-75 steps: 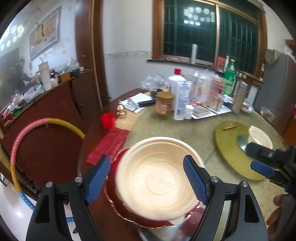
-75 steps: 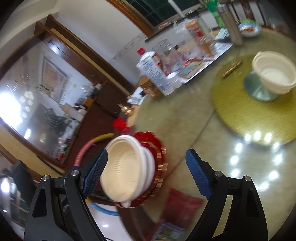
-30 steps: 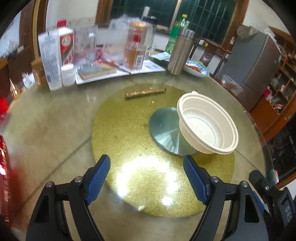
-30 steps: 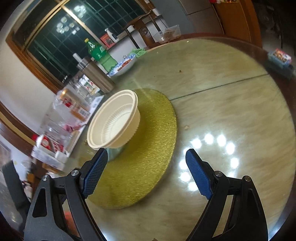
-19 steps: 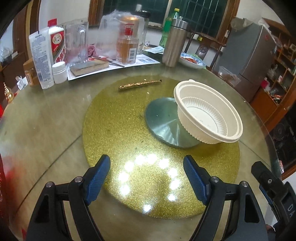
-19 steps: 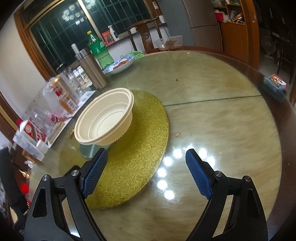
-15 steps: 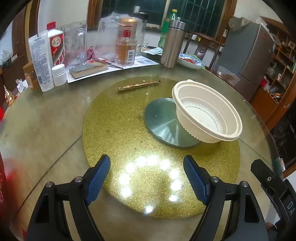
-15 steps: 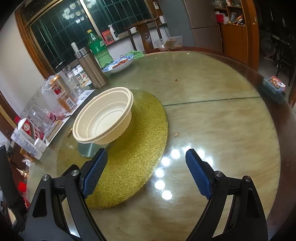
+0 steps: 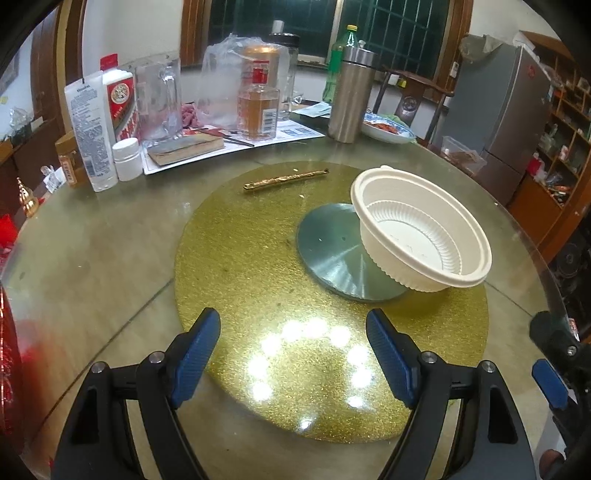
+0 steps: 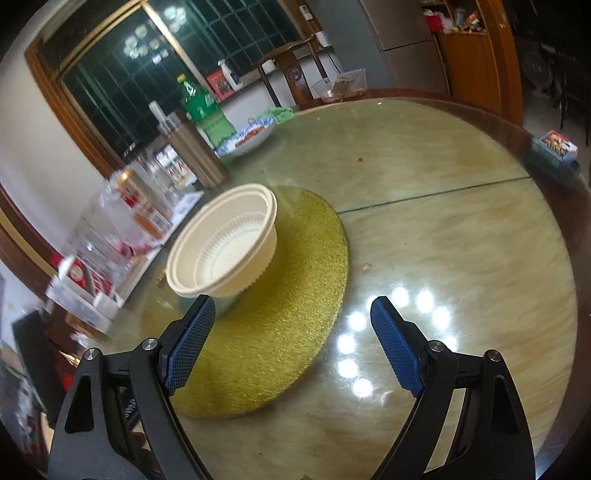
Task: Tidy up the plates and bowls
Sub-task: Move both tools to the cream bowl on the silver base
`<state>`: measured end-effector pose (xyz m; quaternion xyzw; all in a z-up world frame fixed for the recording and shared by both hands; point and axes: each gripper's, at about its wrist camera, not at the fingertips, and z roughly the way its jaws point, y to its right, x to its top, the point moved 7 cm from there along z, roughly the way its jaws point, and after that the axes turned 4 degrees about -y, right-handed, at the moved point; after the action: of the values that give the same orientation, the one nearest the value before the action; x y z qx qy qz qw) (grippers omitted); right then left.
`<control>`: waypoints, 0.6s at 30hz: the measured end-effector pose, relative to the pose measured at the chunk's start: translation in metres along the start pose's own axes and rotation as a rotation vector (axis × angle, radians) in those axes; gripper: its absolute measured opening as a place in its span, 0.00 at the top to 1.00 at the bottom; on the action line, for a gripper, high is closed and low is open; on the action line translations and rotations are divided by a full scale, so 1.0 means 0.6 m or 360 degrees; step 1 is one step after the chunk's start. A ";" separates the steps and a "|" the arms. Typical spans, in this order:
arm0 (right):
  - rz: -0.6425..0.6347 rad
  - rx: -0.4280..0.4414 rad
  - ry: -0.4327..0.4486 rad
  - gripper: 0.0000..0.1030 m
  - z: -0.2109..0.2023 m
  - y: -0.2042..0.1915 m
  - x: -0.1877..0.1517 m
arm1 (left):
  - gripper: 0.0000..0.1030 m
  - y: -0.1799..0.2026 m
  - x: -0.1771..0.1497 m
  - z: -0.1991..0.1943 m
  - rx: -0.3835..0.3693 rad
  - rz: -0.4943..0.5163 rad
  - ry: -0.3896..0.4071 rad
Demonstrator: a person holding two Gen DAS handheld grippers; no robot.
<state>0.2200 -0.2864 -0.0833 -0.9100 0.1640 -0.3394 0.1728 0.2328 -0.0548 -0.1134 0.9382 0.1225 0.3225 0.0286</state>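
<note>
A cream ribbed plastic bowl (image 9: 421, 236) is seen on the round glass-topped table (image 9: 92, 258), both grippers' jaws held apart, empty.

A round glass-topped table (image 9: 92, 254) with a dark wooden rim fills the room's middle, ceiling lights glaring off its surface. Behind its far edge, dark windows (image 9: 388, 33) with green grilles sit in brown wooden frames, set in a white wall (image 9: 133, 29). A wooden chair (image 9: 413, 96) stands at the table's far edge. Beyond the right edge stands a grey refrigerator (image 9: 506, 110), with wooden shelving (image 9: 565, 122) full of small items beside it. A wooden door frame (image 9: 70, 48) rises at the far left.
</note>
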 end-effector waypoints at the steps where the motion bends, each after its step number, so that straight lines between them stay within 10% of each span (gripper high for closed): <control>1: 0.0014 0.0018 0.0000 0.16 -0.001 0.000 0.000 | 0.21 -0.002 0.003 -0.003 0.0038 0.0003 0.0007; 14: 0.0363 0.0633 -0.0305 0.16 0.011 -0.017 0.015 | 0.21 0.030 0.083 -0.001 -0.0026 0.0009 -0.0034; 18: 0.0441 0.0640 -0.0373 0.16 0.042 -0.024 0.059 | 0.21 0.043 0.102 0.015 -0.0063 -0.0018 -0.0067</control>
<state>0.2650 -0.2831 -0.0749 -0.8593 0.1953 -0.2306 0.4126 0.2902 -0.0642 -0.0803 0.9433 0.1209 0.3049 0.0515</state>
